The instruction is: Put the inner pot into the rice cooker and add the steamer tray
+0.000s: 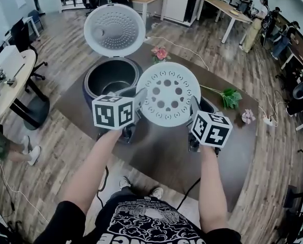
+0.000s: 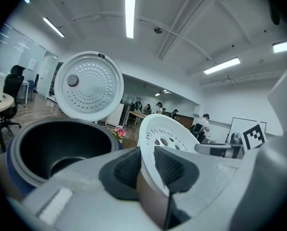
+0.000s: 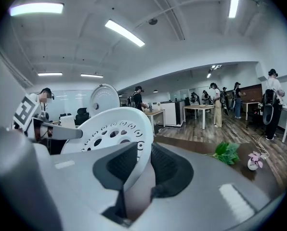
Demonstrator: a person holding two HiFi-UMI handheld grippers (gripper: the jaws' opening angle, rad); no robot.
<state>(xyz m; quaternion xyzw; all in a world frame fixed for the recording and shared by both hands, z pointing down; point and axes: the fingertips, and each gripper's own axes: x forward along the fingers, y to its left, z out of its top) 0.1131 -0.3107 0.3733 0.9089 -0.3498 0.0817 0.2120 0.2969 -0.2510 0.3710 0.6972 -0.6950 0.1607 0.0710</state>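
We hold the steamer tray clear of the table with both tools. The left gripper is clenched on the tray's rim at 9 o'clock and the right gripper on the rim at about 4 o'clock, each with one pad above and one below the thin edge. Gripping near-opposite points balances the light perforated disc and, in our judgement, stops it from pivoting as it travels.

The tray hangs at roughly 4 o'clock from the rice cooker, near it but apart and not over the opening. The lid stands raised at the cooker's 12 o'clock, which leaves the mouth free from above. The dark inner pot appears already seated inside, so we judge the first step complete.

The remaining step calls for the tray to be carried toward 10 o'clock, levelled and centred over the pot
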